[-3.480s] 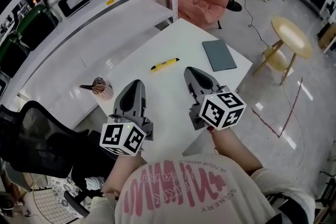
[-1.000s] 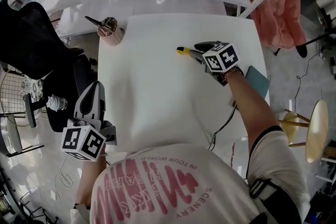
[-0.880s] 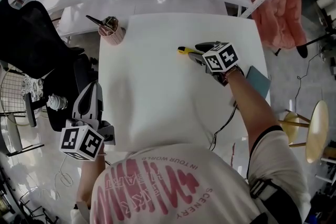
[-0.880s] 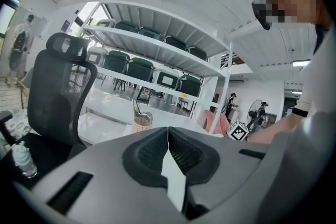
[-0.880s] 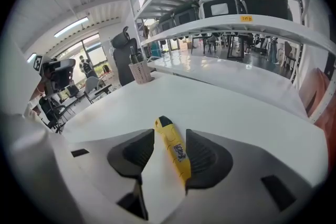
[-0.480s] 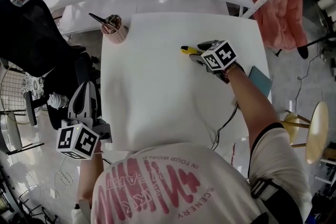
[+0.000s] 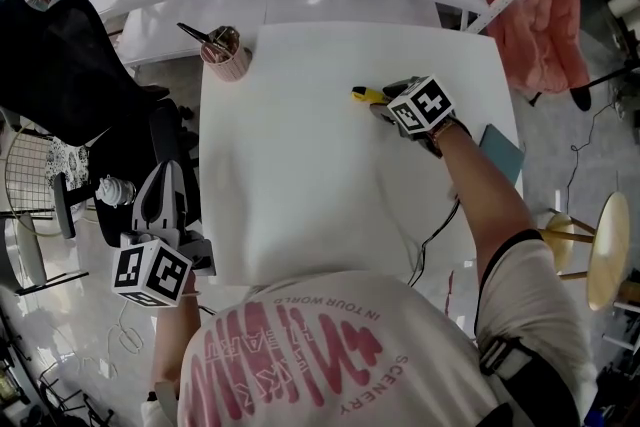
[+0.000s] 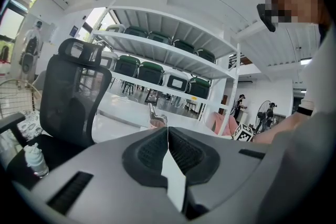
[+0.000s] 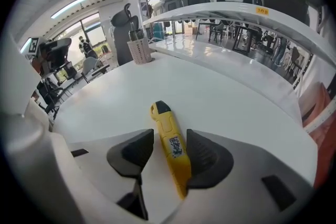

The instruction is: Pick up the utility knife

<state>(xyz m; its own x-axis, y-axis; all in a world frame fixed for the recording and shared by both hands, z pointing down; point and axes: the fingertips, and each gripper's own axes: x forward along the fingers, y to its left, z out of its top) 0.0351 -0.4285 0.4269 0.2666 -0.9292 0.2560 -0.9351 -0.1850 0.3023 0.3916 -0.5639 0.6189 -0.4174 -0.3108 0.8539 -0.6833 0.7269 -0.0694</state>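
**Utility knife** — yellow, lying flat on the white table, far-right part, length running away from you. Not yet lifted.

**Right gripper** — your working tongs. Three seconds back it hovers near you, well short of the knife; now it is tilted down over it, with the handle in the gap between the jaws. The jaws have just been closing, and they stand wide. The knife sits against or just beside the right pad, with bare table showing at the left pad, so nothing is gripped. The straddle looks set; what remains for you is to finish the squeeze, then raise.

**Left gripper** — jaws together, empty, held just beyond the table's left edge, as it was a second ago. It takes no part here.

**Also present** — pen cup at the far-left corner, well apart from the knife; grey notebook under your right forearm.
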